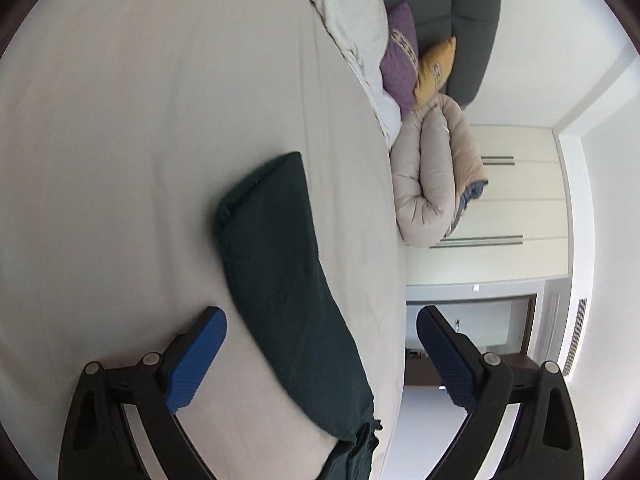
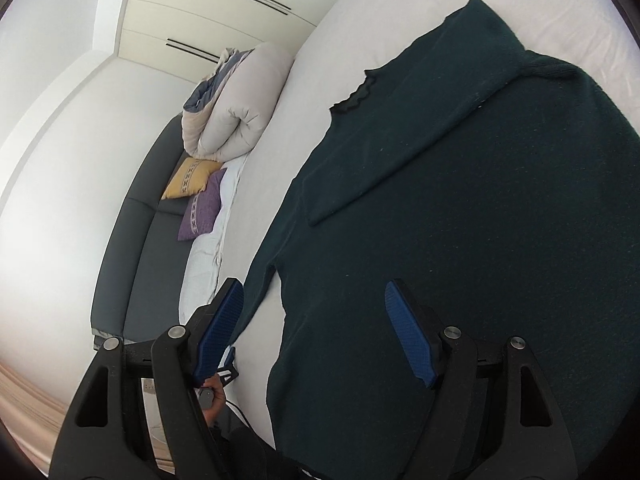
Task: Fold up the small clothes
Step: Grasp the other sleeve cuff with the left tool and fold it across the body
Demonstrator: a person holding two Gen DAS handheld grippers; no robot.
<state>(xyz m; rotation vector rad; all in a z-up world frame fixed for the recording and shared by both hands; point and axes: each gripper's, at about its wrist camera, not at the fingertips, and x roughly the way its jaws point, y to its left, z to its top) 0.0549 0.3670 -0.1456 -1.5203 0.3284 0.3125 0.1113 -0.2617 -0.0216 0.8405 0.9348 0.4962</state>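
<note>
A dark green knit sweater (image 2: 460, 260) lies flat on the off-white bed sheet (image 2: 320, 60). One sleeve (image 2: 400, 120) is folded slantwise across its body. The other sleeve (image 1: 280, 272) lies stretched out on the sheet (image 1: 120, 160). My left gripper (image 1: 320, 316) hovers over this sleeve with its blue pads (image 1: 196, 360) far apart, open, neither pressing the cloth. My right gripper (image 2: 316, 286) is open above the sweater's lower body, one finger over the cloth and the other finger (image 2: 220, 328) beyond the sweater's edge. Nothing is held.
A rolled beige duvet (image 2: 232, 108) lies at the head of the bed, with a yellow cushion (image 2: 192, 178) and a purple cushion (image 2: 202, 212) beside it against a grey padded headboard (image 2: 136, 260). Cream wardrobe doors (image 1: 512, 200) stand behind. A hand (image 2: 214, 394) shows below the right gripper's finger.
</note>
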